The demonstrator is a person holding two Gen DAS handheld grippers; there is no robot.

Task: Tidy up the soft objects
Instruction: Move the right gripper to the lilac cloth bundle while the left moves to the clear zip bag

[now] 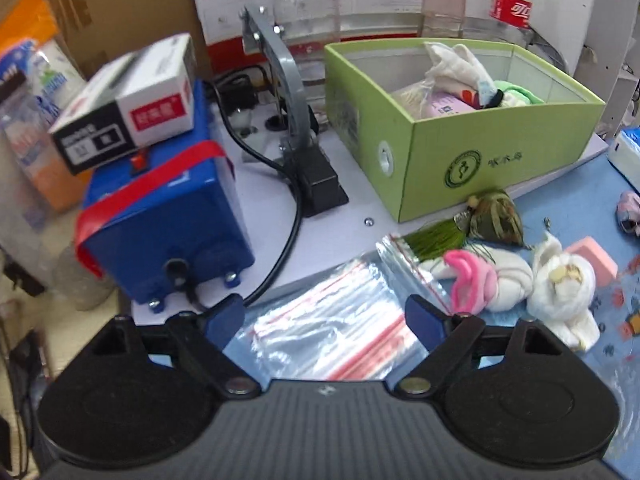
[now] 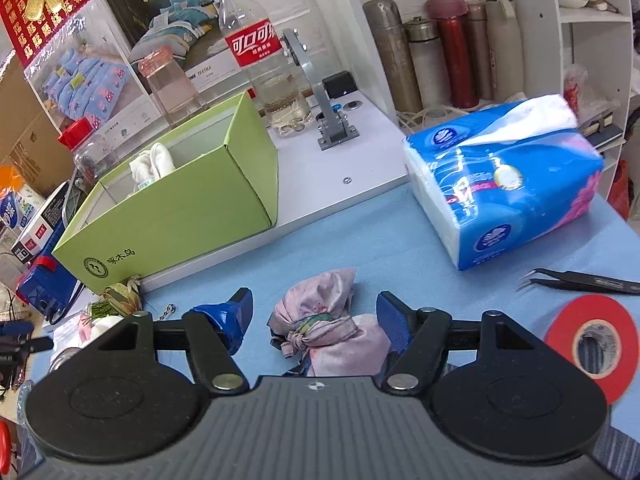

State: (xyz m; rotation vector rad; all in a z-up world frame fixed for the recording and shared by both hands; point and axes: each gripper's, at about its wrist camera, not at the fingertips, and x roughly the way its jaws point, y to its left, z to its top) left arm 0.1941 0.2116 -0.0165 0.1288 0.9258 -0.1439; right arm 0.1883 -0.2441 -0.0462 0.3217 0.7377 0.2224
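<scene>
Between the spread fingers of the right gripper (image 2: 314, 318) lies a pink knotted cloth bundle (image 2: 326, 330) on the blue mat (image 2: 380, 236), untouched; the left gripper (image 1: 324, 320), also wide apart, hovers over zip bags (image 1: 340, 320), with white rolled cloths (image 1: 560, 292) beside the green box (image 1: 500, 152)

Partly hidden and cut-off items around the green box

In the left wrist view, the green box (image 1: 460, 128) hides the lower parts of the cloth items inside it; right of the box, a blue pack (image 1: 629, 152) and a pink bundle (image 1: 630, 210) are cut by the frame edge. In the right wrist view, the box wall hides most of a white cloth (image 2: 154, 166); far right, black tweezers (image 2: 580, 280) run off frame.
</scene>
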